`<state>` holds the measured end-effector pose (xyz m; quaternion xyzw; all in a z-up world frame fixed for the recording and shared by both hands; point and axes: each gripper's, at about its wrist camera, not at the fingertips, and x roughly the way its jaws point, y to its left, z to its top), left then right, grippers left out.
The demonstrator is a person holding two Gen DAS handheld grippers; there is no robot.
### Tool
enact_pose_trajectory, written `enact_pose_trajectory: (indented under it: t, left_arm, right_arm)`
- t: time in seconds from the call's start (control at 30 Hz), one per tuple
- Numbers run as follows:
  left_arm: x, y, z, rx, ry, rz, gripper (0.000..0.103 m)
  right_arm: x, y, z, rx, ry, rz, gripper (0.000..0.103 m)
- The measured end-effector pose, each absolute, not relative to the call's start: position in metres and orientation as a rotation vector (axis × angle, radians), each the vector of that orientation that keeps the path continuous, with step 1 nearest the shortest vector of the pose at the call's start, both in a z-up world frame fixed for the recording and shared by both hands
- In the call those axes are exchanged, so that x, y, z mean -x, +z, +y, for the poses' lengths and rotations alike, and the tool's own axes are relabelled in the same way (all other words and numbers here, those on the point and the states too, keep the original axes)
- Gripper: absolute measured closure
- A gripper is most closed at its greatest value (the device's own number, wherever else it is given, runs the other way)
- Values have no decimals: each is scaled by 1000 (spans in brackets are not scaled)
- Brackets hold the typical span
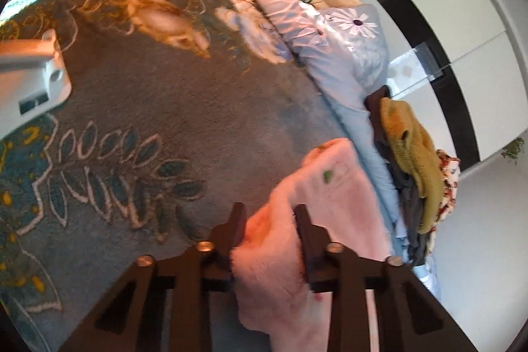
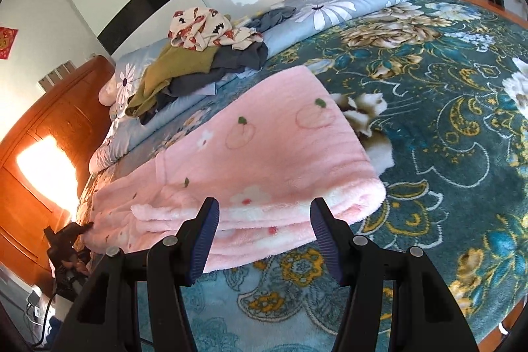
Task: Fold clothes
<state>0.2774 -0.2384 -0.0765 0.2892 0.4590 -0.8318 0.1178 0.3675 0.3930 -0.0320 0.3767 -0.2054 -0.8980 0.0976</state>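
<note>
Pink garment (image 2: 264, 154) | long axis runs crosswise just ahead of the spread, empty right gripper (image 2: 264, 240) | left gripper (image 1: 270, 233) clamps its far end.

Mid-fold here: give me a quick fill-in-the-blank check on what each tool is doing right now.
1. The left tool is shut on the ____ fleece garment.
2. The right tool is ____, holding nothing.
3. The garment lies on a teal ____-patterned blanket.
4. In the unfolded pile, the patterned top lies ____ the olive sweater.

Missing: pink; open; floral; above
</note>
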Motion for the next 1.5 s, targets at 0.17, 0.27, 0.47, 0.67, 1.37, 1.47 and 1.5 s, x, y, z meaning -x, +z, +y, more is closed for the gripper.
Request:
enact_pose_trajectory:
  t: [0.17, 0.27, 0.47, 0.67, 1.37, 1.47, 1.5]
  left_arm:
    - [-267, 11, -196, -807, -2687, 1149, 81]
    - [-257, 67, -152, -764, -2874, 1068, 84]
    - [-238, 140, -21, -793, -3272, 993, 87]
    - [-217, 124, 145, -1097, -3533, 704, 102]
    - [-229, 29, 82, -1305, -3176, 327, 68]
    - [-233, -2, 51, -1392, -3068, 314, 68]
    - [-236, -10, 45, -1416, -3057, 334, 68]
  right_arm:
    - [-376, -25, 405, -1069, -2678, -627, 44]
    - [-381, -23, 417, -1040, -2687, -666, 44]
    - [-395, -18, 435, -1002, -2711, -688, 44]
    - [-406, -20, 457, -996, -2738, -739, 44]
    - [-319, -21, 383, -1058, -2379, -661, 42]
    - [-292, -41, 363, -1149, -2296, -670, 38]
    - [-286, -47, 361, -1178, -2297, -678, 38]
